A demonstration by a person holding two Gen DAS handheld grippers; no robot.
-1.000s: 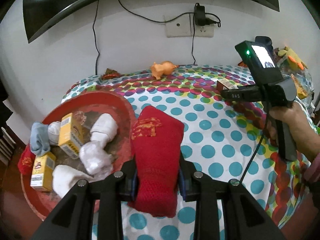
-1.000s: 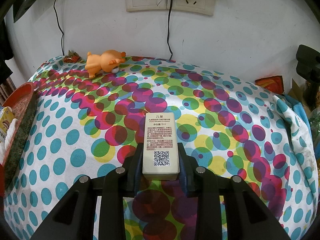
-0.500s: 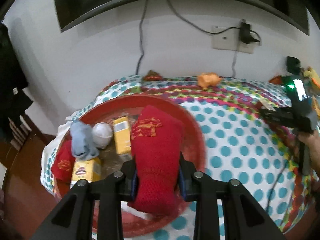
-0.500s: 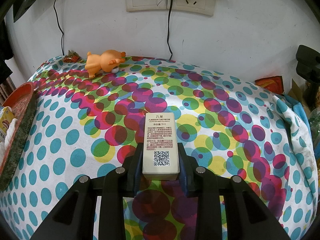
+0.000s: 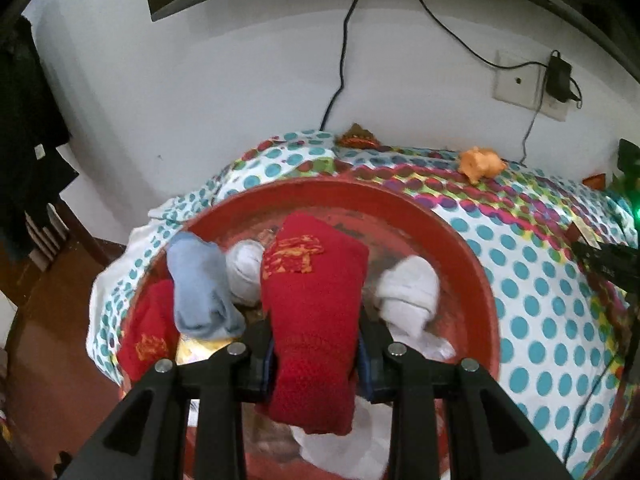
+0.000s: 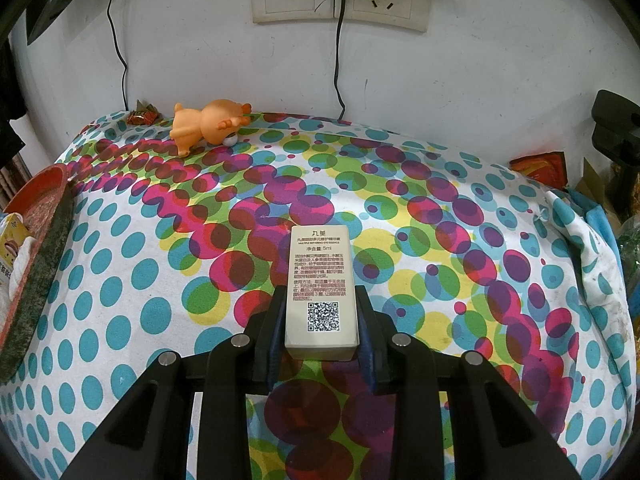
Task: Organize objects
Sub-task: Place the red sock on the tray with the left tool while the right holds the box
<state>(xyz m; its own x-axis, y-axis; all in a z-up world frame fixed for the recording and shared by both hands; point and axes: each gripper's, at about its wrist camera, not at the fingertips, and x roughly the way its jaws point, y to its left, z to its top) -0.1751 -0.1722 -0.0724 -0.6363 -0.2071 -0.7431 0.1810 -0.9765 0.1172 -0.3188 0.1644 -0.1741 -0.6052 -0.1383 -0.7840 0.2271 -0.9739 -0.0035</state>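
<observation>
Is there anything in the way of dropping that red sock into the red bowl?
Nothing blocks it. The left claw holds the red sock right over the open bowl. The bowl is crowded, though: a blue sock sits left and a white sock right of it.

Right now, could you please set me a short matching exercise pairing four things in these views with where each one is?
Things:
1. red sock
2. white box
3. orange toy
4. blue sock

Places:
A. lying in the red basin
B. on the spotted cloth by the wall
C. clamped in the left gripper
D. clamped in the right gripper

Pairs: 1-C, 2-D, 3-B, 4-A
</observation>
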